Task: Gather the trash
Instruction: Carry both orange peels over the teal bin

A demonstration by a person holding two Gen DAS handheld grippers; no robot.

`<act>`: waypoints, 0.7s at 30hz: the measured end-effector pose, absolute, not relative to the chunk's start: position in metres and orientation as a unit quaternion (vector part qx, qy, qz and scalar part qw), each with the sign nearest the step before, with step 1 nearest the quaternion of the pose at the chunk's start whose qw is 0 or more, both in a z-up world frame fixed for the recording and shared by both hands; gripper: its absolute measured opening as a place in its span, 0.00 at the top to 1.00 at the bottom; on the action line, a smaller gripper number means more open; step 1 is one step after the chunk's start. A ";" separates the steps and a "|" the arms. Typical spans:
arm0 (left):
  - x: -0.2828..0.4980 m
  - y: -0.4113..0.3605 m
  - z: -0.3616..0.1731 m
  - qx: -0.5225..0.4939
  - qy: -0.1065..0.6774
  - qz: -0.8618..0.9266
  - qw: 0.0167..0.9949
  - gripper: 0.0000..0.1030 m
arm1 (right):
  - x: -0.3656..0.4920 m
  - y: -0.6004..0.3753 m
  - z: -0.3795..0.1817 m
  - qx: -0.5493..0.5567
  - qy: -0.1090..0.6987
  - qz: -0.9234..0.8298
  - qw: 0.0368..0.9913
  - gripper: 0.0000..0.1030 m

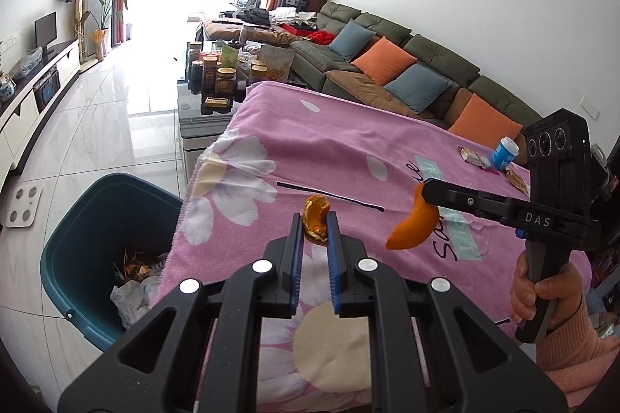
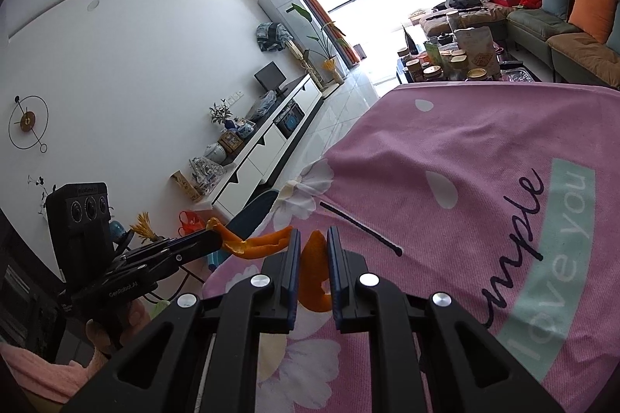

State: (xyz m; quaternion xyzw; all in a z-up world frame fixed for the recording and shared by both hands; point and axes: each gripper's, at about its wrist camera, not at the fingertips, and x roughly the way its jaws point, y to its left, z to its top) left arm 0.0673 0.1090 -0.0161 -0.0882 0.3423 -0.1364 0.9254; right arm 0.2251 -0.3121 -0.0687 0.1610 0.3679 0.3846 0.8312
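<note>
My left gripper [image 1: 314,221] is shut on a curled piece of orange peel [image 1: 316,207], held above the pink flowered blanket [image 1: 348,149] that covers the table. To its right, my right gripper [image 1: 424,191] is shut on a second, larger orange peel [image 1: 414,227] that hangs below its tips. In the right wrist view the right gripper [image 2: 314,236] pinches its peel [image 2: 314,281] between the blue pads. There the left gripper [image 2: 216,239] shows at the left with its peel [image 2: 259,243]. A teal trash bin [image 1: 89,219] stands on the floor left of the table, with bags and scraps inside.
A blue and white bottle [image 1: 503,152] and two wrappers [image 1: 471,155] lie at the table's far right. Beyond the table is a low glass table crowded with jars [image 1: 217,75], with a green sofa [image 1: 387,64] to the right. A white scale [image 1: 23,207] lies on the tiled floor.
</note>
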 end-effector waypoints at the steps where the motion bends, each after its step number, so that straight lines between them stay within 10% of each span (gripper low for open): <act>1: 0.067 0.111 -0.016 -0.090 0.342 -0.135 0.926 0.88 | 0.225 -0.311 -0.069 0.161 0.369 0.386 0.830 0.89; 21: 0.054 0.143 -0.013 -0.104 0.331 -0.105 0.932 0.88 | 0.226 -0.285 -0.057 0.147 0.362 0.406 0.826 0.90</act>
